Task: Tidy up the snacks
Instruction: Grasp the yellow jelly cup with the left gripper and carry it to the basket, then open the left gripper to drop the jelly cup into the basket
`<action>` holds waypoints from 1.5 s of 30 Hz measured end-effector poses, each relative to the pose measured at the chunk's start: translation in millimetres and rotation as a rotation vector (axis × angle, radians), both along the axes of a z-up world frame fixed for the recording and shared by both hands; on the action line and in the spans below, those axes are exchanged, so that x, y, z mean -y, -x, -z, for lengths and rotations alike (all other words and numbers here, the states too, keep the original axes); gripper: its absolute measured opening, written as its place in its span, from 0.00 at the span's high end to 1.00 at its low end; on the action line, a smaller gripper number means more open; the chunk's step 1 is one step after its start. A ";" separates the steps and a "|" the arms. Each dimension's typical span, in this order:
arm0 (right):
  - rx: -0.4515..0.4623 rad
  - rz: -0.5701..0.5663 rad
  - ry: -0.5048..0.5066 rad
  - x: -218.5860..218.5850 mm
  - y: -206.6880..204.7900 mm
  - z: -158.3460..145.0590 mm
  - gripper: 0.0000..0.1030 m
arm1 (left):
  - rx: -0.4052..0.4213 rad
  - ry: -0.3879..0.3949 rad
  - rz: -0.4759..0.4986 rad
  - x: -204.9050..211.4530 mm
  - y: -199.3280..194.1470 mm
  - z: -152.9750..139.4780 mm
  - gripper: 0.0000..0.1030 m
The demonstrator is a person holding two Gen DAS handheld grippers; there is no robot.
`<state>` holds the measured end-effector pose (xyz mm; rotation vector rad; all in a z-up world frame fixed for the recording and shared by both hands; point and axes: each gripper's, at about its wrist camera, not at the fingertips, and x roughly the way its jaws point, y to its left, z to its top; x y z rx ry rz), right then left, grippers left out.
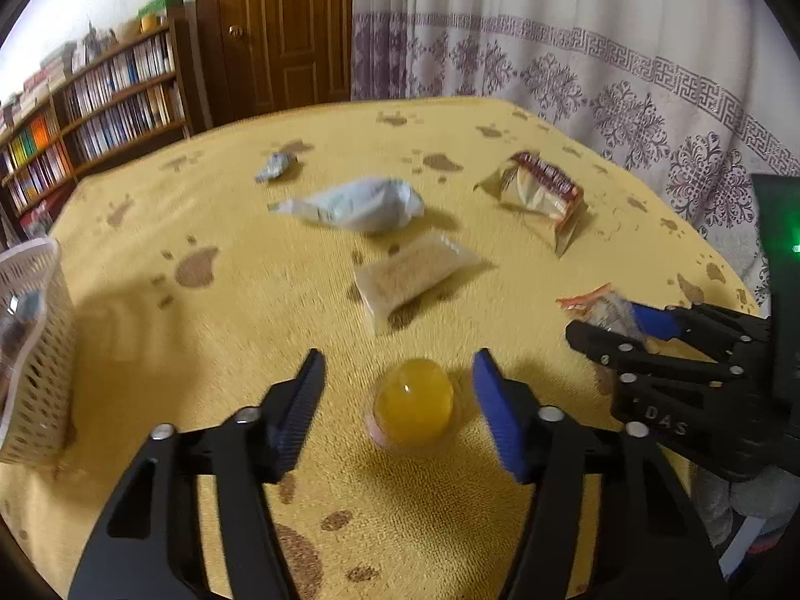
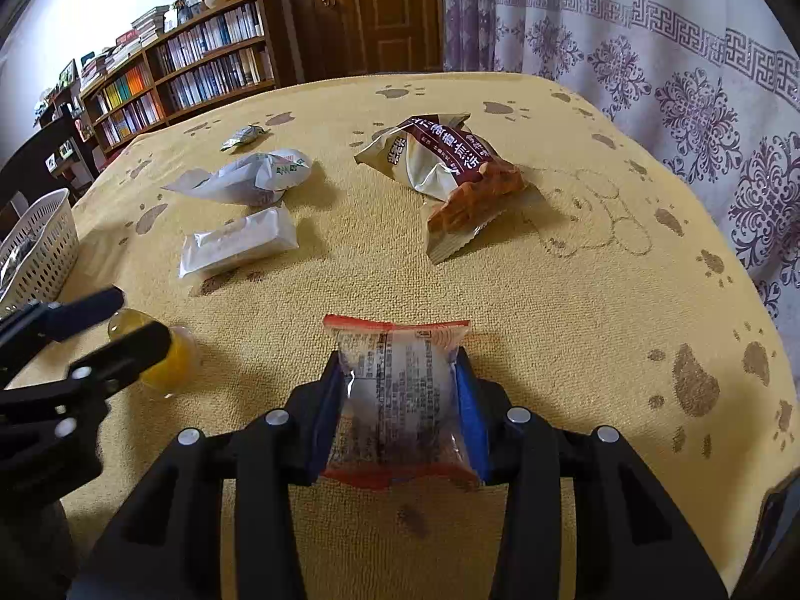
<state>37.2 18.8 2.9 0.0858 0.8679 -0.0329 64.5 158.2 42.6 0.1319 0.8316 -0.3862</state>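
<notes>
Two black fingers of the left gripper (image 1: 397, 402) are standing wide apart in the left wrist view, with a little yellow jelly cup (image 1: 413, 409) sitting between them, and neither finger is touching it. The cup is round and looking slippery. If the fingers are squeezing off-centre, it is probably going to pop out or roll away across the yellow cloth (image 1: 240, 330). The white basket (image 1: 37, 350) is waiting at the left edge, partly cut off by the view. A clear packet (image 1: 410, 277) and a pale bag (image 1: 357, 205) are lying farther out, well apart from the cup, so the way to the basket is looking open.

In the right wrist view, the right gripper (image 2: 400, 400) is squeezing a small packet with red ends (image 2: 400, 390) from both sides. The packet is soft and crinkly, so it may be slipping or tipping if the hold is loose. The left gripper is hanging just beside the cup at the left, between this packet and the basket (image 2: 42, 245). Swinging left too fast could be bumping the two grippers together. A big brown bag (image 2: 450, 170) is lying far ahead, near the curtain (image 2: 675, 75) side. The cloth to the right is bare, giving lots of room.
</notes>
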 end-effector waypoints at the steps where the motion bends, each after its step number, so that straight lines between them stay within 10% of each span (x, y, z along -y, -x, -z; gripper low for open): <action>1: 0.003 -0.001 0.007 -0.8 0.4 0.2 0.58 | -0.012 0.004 0.002 0.1 -1.3 3.4 0.51; 6: 0.008 -0.001 0.001 0.6 1.0 0.2 0.58 | -0.036 0.020 0.021 2.3 -3.5 11.5 0.67; 21: 0.009 -0.001 0.001 0.4 1.1 0.3 0.58 | 0.065 0.055 -0.060 -28.1 -2.1 -31.7 0.67; 45: 0.009 0.000 0.004 0.1 1.5 0.3 0.58 | 0.314 0.098 -0.579 -201.9 2.2 -120.2 0.67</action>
